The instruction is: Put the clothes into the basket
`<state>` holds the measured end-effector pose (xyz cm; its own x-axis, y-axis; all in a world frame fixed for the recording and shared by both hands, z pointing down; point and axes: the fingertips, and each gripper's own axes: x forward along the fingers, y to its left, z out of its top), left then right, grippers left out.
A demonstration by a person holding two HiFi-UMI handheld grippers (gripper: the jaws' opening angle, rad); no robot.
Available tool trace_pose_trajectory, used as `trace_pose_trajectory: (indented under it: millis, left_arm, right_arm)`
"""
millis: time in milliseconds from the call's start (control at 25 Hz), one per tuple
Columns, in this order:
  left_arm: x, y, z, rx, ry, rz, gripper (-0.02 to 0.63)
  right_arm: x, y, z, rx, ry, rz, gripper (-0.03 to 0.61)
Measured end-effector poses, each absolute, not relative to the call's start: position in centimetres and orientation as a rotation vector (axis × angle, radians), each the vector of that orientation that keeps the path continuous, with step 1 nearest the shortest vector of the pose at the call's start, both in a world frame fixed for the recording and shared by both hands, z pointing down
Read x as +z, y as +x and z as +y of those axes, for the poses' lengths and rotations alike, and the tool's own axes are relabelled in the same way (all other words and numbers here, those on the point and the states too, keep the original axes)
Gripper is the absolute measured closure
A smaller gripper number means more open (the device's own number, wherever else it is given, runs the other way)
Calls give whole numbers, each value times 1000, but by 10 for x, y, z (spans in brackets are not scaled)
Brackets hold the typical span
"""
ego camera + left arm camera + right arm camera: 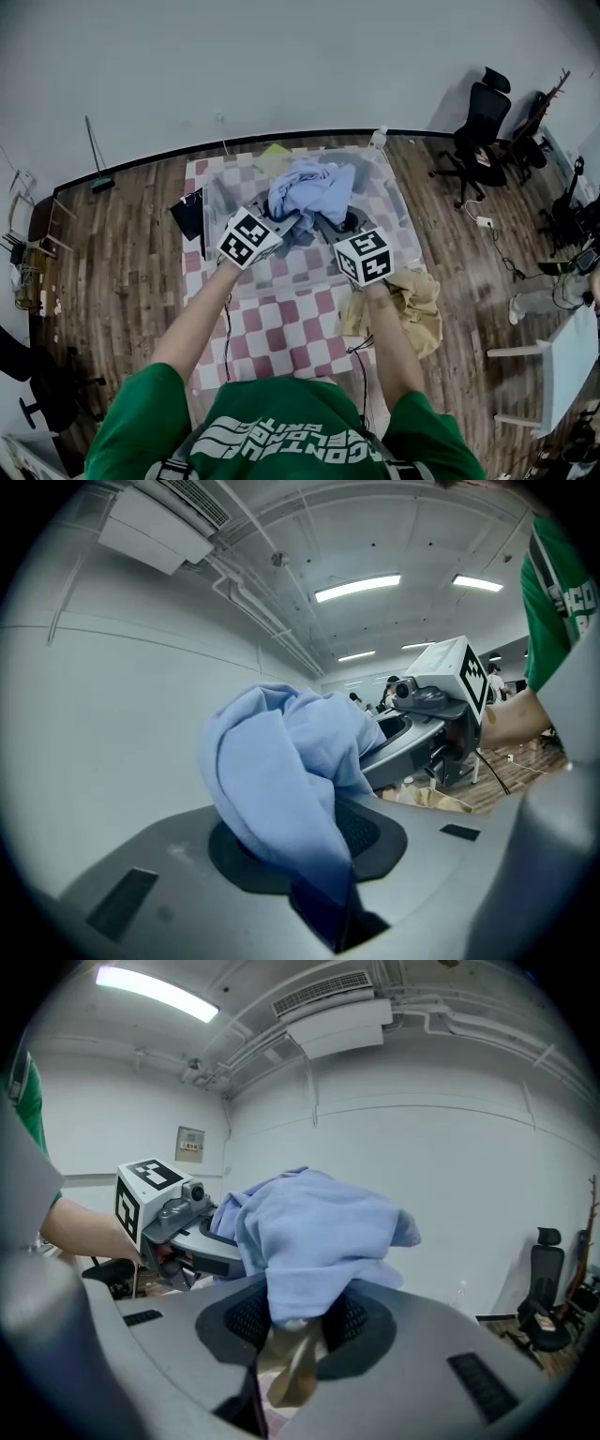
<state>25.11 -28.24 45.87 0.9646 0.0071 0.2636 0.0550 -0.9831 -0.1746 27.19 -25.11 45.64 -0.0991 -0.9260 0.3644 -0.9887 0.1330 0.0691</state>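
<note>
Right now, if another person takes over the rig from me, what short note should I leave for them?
Left gripper: shut on the blue garment.
Right gripper: shut on the same garment, from the other side.
Things: the blue garment hangs bunched between both grippers over the clear basket. A beige garment lies on the checkered mat, beside the right arm.
Done: blue garment picked up and brought to the basket.
Left: lower and release it, then fetch the beige garment.
</note>
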Motion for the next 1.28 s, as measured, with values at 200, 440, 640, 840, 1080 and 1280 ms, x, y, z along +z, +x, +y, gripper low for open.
trace_pose_trajectory:
  millis: [200, 440, 640, 840, 1080, 1280]
  left_arm:
    - [485, 261, -293, -453, -2944, -37, 523]
    - [539, 272, -315, -596, -2985, -41, 522]
    - [592, 285, -331, -739, -3001, -55, 523]
    - [646, 289, -344, -879, -3013, -64, 523]
    - [716, 290, -350, -1065, -3013, -115, 522]
    - [771, 292, -347, -1215, -3017, -178, 522]
  right_arm:
    - [483, 283, -263, 329, 1815, -2105, 472]
    - [537, 294, -286, 455, 1720, -2092, 472]
    - [589, 307, -303, 522, 1596, -2066, 472]
    - [643, 311, -318, 610, 1451, -2065, 472]
    - [715, 314, -327, 767, 1303, -2050, 472]
    - [770, 316, -323, 916, 1202, -2000, 472]
